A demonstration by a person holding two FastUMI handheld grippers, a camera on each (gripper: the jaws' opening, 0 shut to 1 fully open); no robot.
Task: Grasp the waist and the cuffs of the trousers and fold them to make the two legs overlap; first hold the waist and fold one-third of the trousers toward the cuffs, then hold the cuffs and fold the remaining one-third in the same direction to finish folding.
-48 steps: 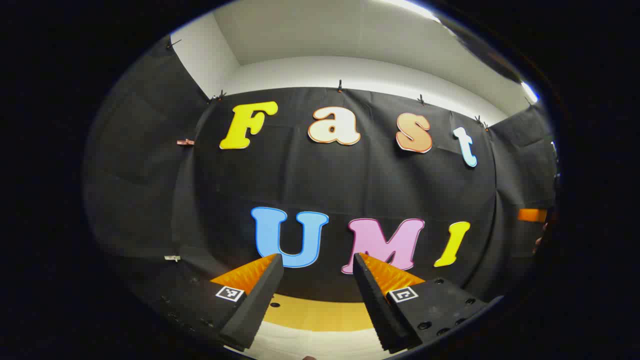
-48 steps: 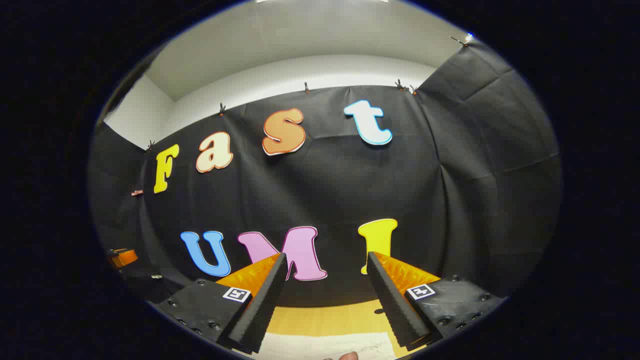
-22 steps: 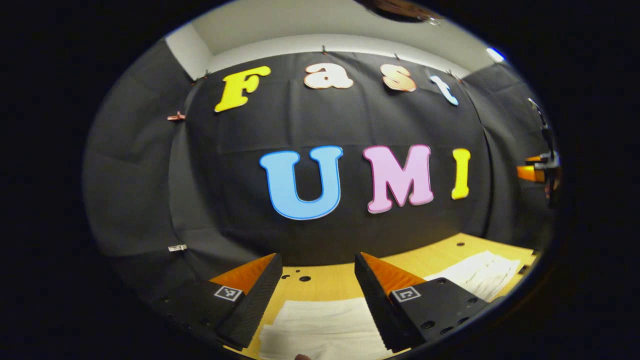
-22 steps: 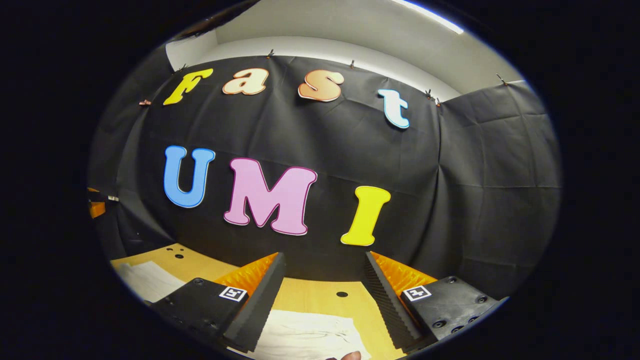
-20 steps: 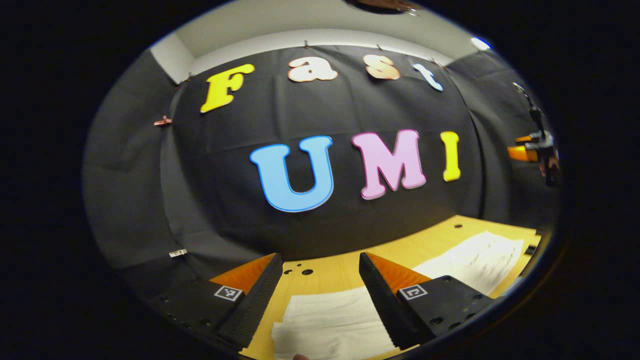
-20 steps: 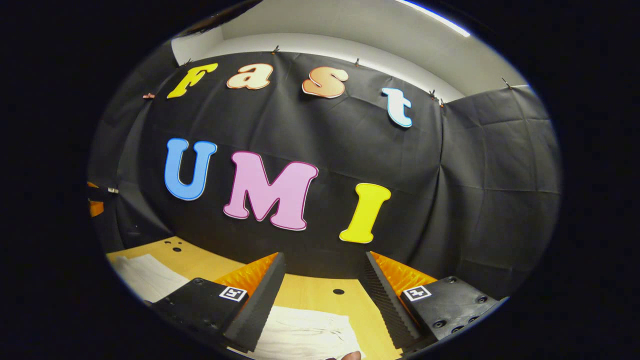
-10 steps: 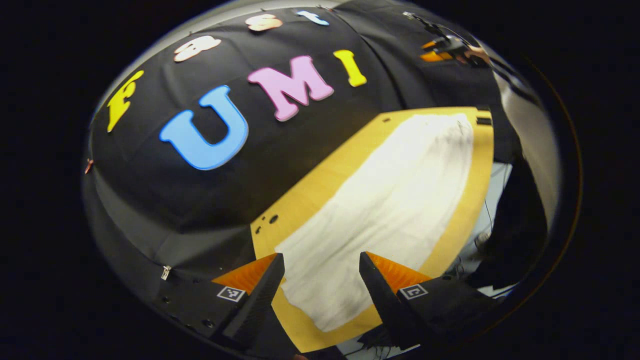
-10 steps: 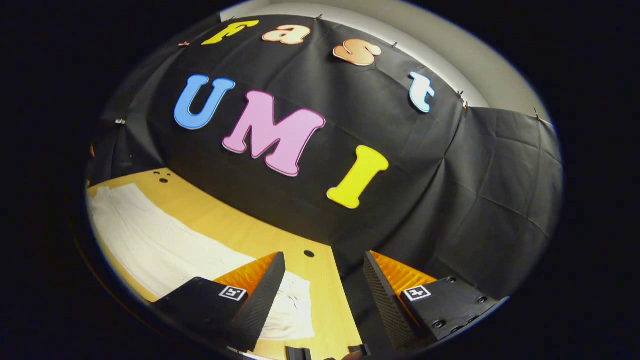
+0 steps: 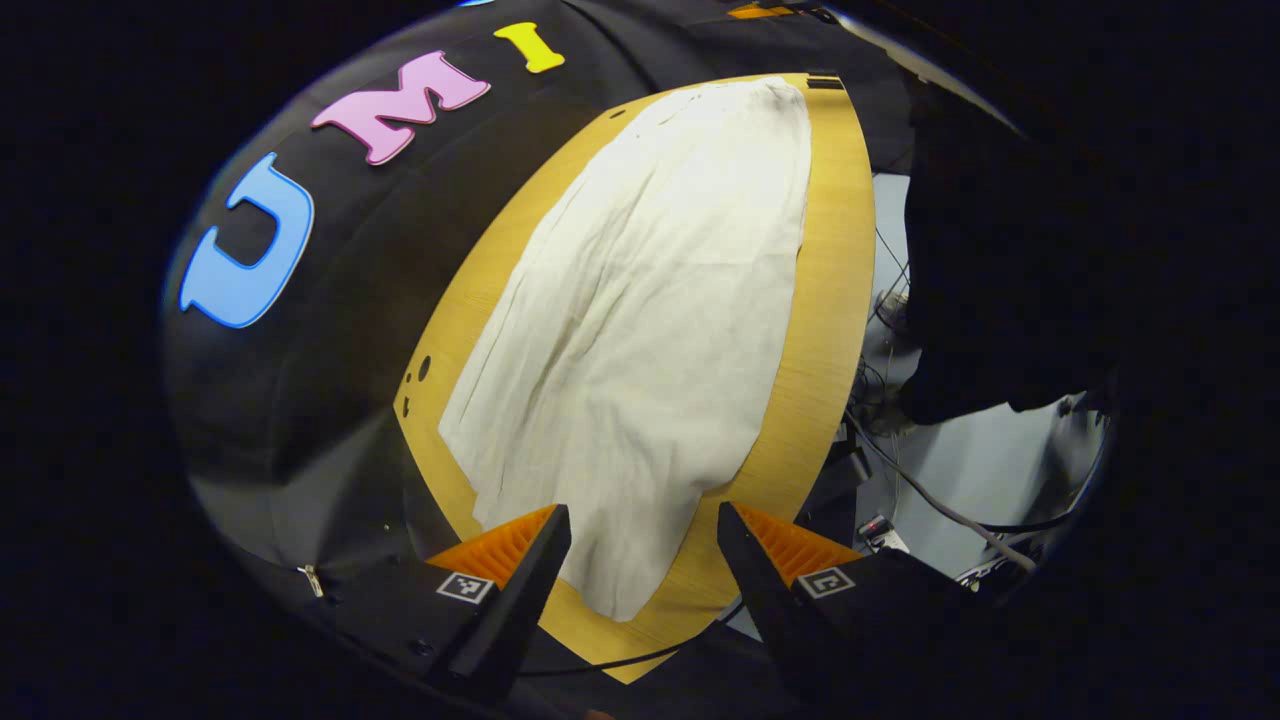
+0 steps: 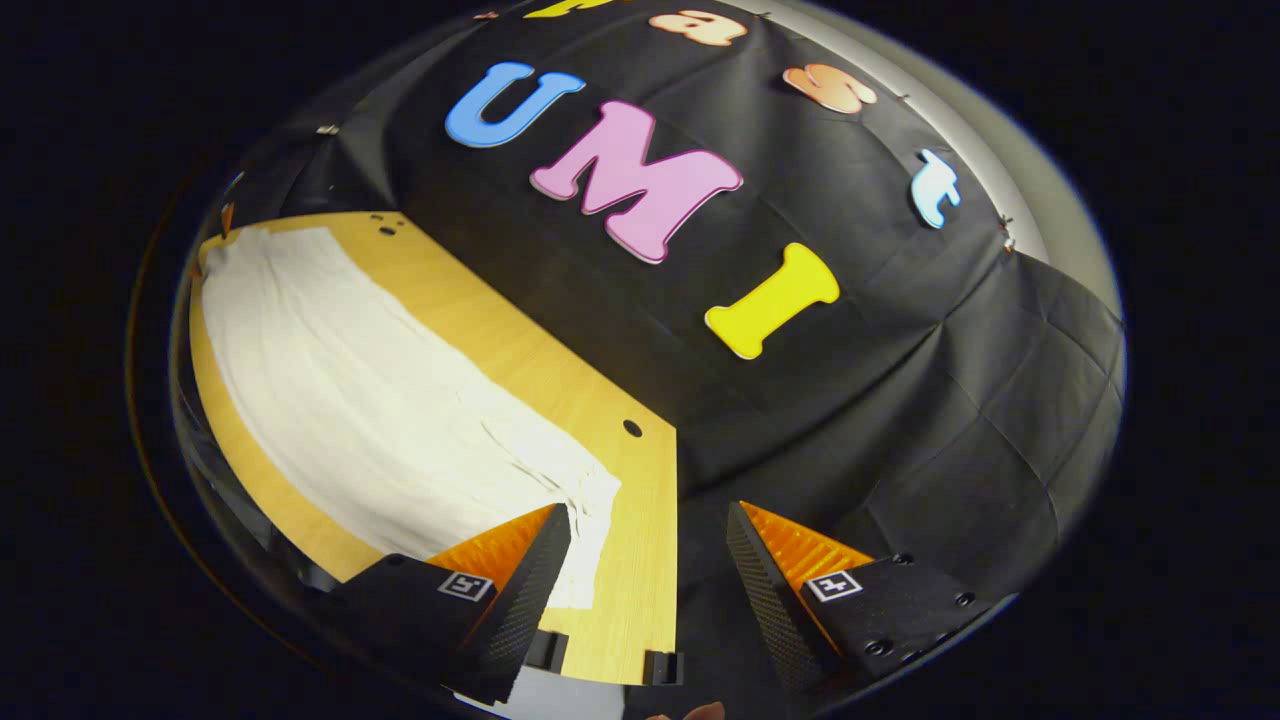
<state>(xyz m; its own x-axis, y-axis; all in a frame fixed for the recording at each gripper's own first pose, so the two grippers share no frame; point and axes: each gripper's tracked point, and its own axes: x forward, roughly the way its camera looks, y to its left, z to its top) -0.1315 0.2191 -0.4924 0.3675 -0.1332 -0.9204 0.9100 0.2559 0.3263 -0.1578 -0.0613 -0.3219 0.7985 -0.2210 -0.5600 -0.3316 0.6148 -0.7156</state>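
Below both grippers, a wooden table (image 9: pixel 830 300) carries the white trousers (image 9: pixel 640 330), spread flat along its length and reaching nearly from one end to the other. Above one end of the trousers the left gripper (image 9: pixel 640 560) hangs with fingers spread apart and empty. Over the opposite end by the table's edge, the right gripper (image 10: pixel 648 560) is likewise spread, gripping nothing.

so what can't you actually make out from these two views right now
- Which end of the trousers is waist or cuffs: left gripper view, pale cloth too plain to tell.
- Trousers' near end: right gripper view, partly behind the right gripper, which is open.
- Table underside and the cables beside it: left gripper view, dark and small.
- Whether the left gripper, open, is above or touching the cloth: cannot tell.
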